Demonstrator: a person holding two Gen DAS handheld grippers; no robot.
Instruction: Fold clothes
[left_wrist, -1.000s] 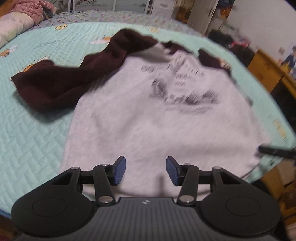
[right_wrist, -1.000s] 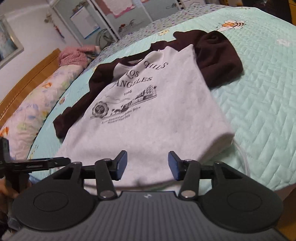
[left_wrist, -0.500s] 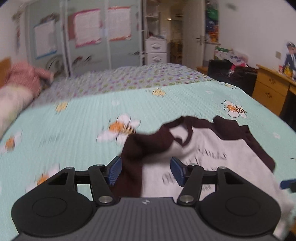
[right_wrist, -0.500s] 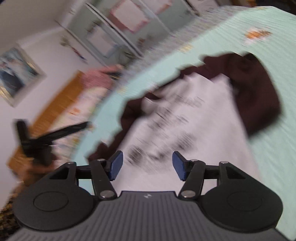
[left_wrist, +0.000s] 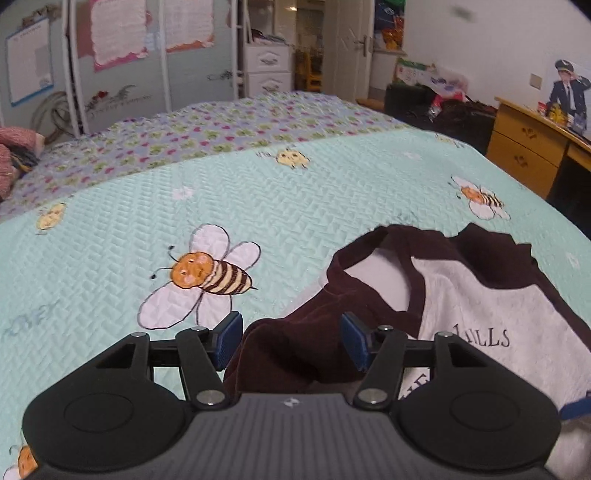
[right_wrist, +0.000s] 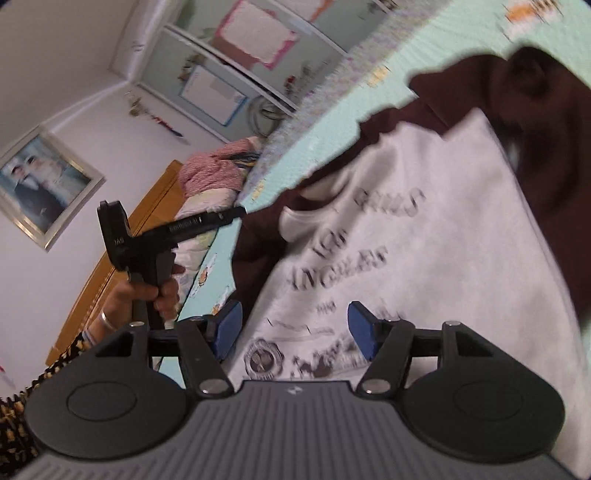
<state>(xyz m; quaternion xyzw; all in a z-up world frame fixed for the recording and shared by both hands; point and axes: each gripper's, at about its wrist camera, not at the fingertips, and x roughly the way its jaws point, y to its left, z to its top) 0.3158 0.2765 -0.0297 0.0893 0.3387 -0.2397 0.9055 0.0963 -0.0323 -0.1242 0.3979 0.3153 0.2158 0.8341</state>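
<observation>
Left wrist view: your left gripper (left_wrist: 291, 338) hangs over the dark sleeve (left_wrist: 295, 350) of the sweatshirt (left_wrist: 491, 317), jaws wide, nothing clamped between them.
Right wrist view: your right gripper (right_wrist: 293, 330) sits above the sweatshirt's grey front (right_wrist: 424, 258), jaws wide and holding nothing.
Task's thing: the sweatshirt lies front up on the bed (left_wrist: 295, 206), over the mint bee-print quilt.
Only in the left view: a sharp neckline (left_wrist: 380, 266), a wooden desk (left_wrist: 524, 147) and an open door behind the bed.
Only in the right view: your left hand (right_wrist: 155, 291) on its gripper handle, a wooden headboard (right_wrist: 110, 273), a framed photo (right_wrist: 40, 184).
Hard to make out: the right view is tilted and blurred; the chest print smears. The left view cuts the lettering to "ILLS".
</observation>
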